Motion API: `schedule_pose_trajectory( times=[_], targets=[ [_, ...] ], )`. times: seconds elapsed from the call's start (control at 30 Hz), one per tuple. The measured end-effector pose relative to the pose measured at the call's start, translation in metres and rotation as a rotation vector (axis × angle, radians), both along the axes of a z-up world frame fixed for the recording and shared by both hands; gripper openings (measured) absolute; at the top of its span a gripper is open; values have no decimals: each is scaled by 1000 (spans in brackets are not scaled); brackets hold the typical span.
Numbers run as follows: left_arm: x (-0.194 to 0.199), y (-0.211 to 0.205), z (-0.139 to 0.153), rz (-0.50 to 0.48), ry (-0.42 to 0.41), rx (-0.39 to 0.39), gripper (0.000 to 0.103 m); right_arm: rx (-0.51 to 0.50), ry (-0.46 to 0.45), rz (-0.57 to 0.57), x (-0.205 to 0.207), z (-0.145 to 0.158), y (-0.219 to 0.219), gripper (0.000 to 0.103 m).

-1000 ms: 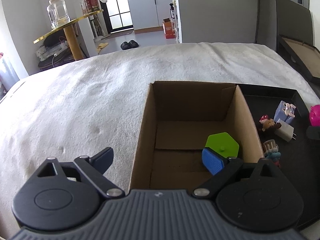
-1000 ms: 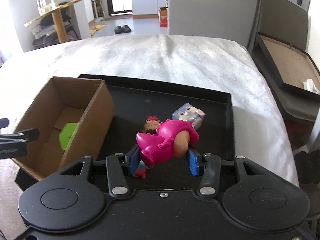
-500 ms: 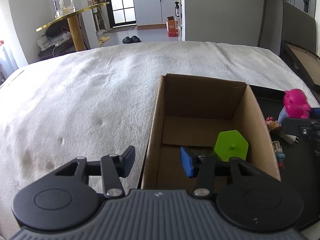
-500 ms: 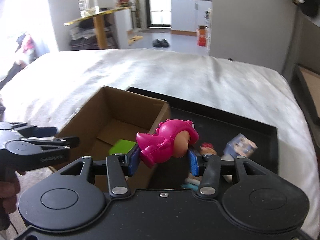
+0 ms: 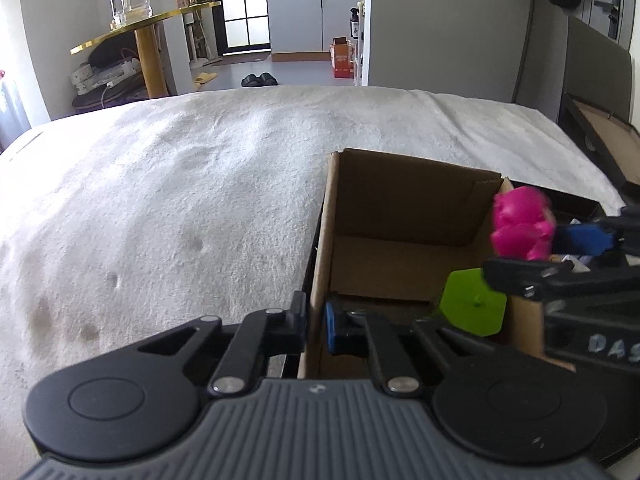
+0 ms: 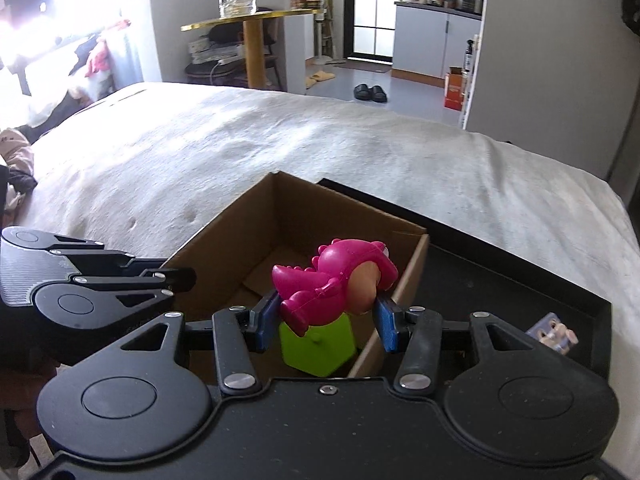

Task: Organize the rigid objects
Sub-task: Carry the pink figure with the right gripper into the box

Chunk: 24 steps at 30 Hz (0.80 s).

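Since prev frames, left gripper (image 5: 316, 322) jaws have just closed onto cardboard box (image 5: 320, 248) near wall, pinching it; right gripper (image 6: 326, 322) has carried pink dino toy (image 6: 336, 280), clamped btwn pads, from black tray (image 6: 520, 276) to over box. Lower toward box floor beside green block (image 6: 316, 348) before releasing; keep wall pinched.

The left camera sits just behind the left tongs (image 5: 316, 322) and looks forward and down, very close to the near left wall of the cardboard box (image 5: 320, 264). The right camera sits just behind the right tongs (image 6: 326, 322) and looks forward and down into the same box from its right side. Both views share the box, the green block (image 5: 472, 304) inside it, the white bed (image 6: 280, 148) and the far kitchen doorway. Each view also catches the other tongs.
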<state>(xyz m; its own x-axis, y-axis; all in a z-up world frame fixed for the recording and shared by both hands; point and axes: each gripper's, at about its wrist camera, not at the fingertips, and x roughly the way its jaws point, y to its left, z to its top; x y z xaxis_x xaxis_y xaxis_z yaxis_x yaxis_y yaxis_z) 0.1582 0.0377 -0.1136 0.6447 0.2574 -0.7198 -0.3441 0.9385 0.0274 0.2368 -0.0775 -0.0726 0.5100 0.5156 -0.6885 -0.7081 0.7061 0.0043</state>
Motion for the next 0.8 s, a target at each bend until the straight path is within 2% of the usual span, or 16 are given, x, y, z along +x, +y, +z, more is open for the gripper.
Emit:
schedule_pose_trajectory(
  times=[0.37, 0.5, 0.8],
  targets=[
    [2, 6, -2, -20, -21, -6, 9, -6, -14, 46, 2, -8, 30, 48],
    [4, 7, -3, -17, -21, -8, 9, -17, -30, 40, 7, -9, 39, 52],
    [5, 4, -2, -5, -16, 6, 9, -6, -3, -16, 6, -10, 17, 57]
  ],
)
